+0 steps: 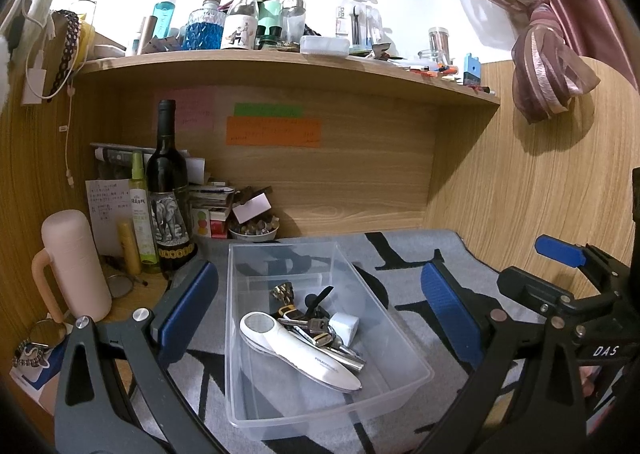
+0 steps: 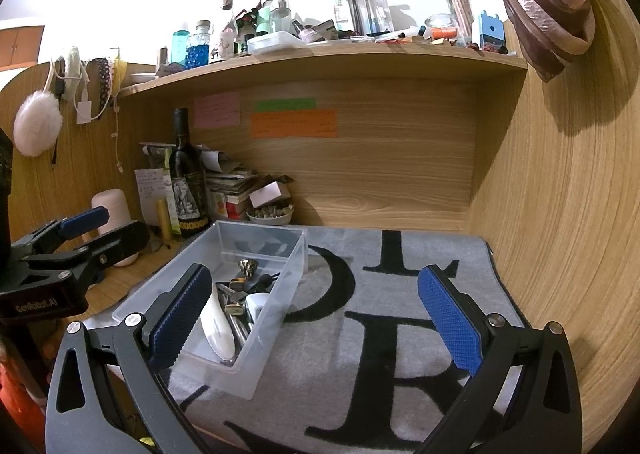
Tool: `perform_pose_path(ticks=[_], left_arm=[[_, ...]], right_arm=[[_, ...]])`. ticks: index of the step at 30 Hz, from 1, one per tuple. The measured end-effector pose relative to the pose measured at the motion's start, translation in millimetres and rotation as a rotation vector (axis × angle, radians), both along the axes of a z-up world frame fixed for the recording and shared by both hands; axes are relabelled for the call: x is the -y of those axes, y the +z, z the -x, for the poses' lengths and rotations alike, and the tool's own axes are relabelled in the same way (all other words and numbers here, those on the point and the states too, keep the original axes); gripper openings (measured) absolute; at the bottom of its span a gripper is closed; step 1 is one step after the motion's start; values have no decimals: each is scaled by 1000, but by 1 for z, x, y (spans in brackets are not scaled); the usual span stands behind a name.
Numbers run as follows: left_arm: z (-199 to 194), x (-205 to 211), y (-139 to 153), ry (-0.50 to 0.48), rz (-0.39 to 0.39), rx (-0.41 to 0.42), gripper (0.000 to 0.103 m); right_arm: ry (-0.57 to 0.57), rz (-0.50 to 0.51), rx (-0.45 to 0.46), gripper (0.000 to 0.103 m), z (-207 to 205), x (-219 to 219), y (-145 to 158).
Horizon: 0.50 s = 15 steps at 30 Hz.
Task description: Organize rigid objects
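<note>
A clear plastic bin point(image 1: 404, 354) sits on a grey mat with black letters point(image 1: 412, 254). In the bin lie a white handheld device point(image 1: 296, 354), a bunch of keys point(image 1: 308, 328), a small white cube point(image 1: 345, 328), a brass bell-shaped piece point(image 1: 283, 294) and a black propeller piece point(image 1: 320, 296). My left gripper point(image 1: 320, 298) is open, its fingers on either side of the bin, above it. My right gripper point(image 2: 316, 310) is open and empty over the mat, just right of the bin point(image 2: 276, 328). The right gripper also shows in the left wrist view point(image 1: 568, 274).
A wine bottle point(image 1: 168, 190), a green spray bottle point(image 1: 140, 210), a pink flask point(image 1: 76, 262) and a bowl of small items point(image 1: 254, 232) crowd the back left corner. A cluttered shelf point(image 1: 280, 66) hangs above. Wooden walls point(image 2: 560, 234) close the back and right.
</note>
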State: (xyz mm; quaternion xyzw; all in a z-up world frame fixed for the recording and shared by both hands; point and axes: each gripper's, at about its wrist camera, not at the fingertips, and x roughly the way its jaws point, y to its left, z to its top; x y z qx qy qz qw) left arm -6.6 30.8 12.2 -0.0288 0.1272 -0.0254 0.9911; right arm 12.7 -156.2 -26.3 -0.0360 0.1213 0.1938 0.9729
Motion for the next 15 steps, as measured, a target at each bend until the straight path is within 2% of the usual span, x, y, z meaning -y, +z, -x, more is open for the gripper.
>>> perform_pose_path(ticks=[15], left_arm=[[0, -2, 0, 11, 11, 8, 103]], right_arm=[[4, -1, -1, 103, -1, 1, 0]])
